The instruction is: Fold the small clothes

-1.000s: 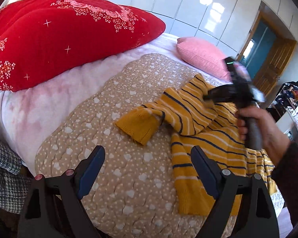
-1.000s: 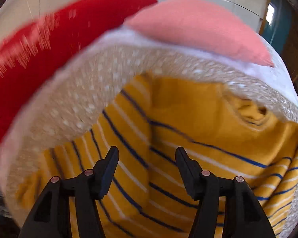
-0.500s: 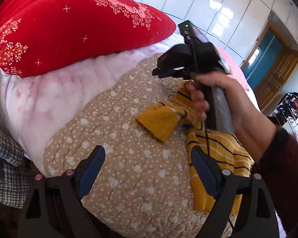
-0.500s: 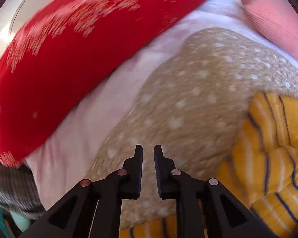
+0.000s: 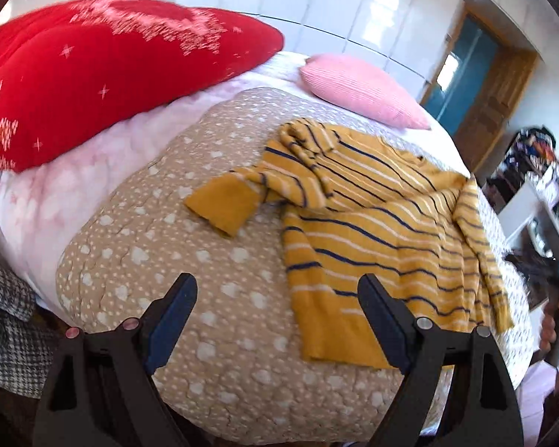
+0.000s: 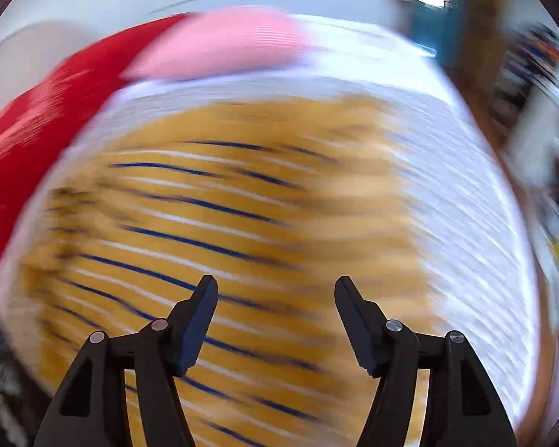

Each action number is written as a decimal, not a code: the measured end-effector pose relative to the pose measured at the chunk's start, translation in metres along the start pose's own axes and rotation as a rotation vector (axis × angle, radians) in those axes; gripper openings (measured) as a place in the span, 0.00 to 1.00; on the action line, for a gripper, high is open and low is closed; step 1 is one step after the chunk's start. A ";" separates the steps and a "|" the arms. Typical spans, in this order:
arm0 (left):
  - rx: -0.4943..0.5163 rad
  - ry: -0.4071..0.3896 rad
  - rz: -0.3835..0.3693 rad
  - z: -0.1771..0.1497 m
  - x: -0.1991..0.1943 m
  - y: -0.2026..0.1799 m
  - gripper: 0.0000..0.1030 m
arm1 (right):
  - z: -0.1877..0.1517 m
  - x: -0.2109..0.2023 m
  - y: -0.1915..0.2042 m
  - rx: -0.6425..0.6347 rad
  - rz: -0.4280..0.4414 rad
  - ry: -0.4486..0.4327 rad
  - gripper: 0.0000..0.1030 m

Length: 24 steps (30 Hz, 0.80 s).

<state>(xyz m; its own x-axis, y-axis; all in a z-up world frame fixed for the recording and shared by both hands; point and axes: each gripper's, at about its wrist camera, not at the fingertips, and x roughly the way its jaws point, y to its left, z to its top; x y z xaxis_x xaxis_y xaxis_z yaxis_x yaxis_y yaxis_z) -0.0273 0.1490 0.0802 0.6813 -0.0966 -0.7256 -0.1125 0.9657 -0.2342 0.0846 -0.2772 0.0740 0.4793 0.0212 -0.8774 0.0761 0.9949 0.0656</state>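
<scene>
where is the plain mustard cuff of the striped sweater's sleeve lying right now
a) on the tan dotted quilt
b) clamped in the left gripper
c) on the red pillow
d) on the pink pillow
a: the cuff lies flat on the tan dotted quilt, well short of both pillows, and nothing sits between the open left gripper jaws.

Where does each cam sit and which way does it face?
Left wrist: on the left tool, angled down across the bed at the striped yellow sweater, red pillow and pink pillow; its open fingers show, plus a hand at the right edge.
Right wrist: on the right tool, over the sweater, heavily blurred; open fingers show.
Shared: sweater and both pillows.
</scene>
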 end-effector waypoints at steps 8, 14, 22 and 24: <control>0.071 -0.004 0.033 0.004 -0.019 -0.041 0.85 | -0.099 0.004 -0.108 0.359 0.105 -0.009 0.71; 0.106 -0.020 0.103 0.008 -0.028 -0.047 0.85 | -0.099 0.014 -0.092 0.343 0.202 -0.091 0.11; 0.056 -0.011 0.149 0.009 -0.015 -0.021 0.85 | -0.083 -0.009 -0.199 0.498 -0.274 -0.080 0.20; 0.081 0.015 0.128 0.010 0.005 -0.018 0.85 | -0.084 -0.024 -0.199 0.523 -0.264 -0.097 0.30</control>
<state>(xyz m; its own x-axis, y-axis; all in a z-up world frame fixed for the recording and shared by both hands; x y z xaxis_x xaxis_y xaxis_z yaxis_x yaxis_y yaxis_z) -0.0146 0.1334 0.0876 0.6544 0.0253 -0.7558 -0.1382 0.9866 -0.0867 -0.0158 -0.4673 0.0422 0.4616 -0.2542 -0.8499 0.6124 0.7845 0.0980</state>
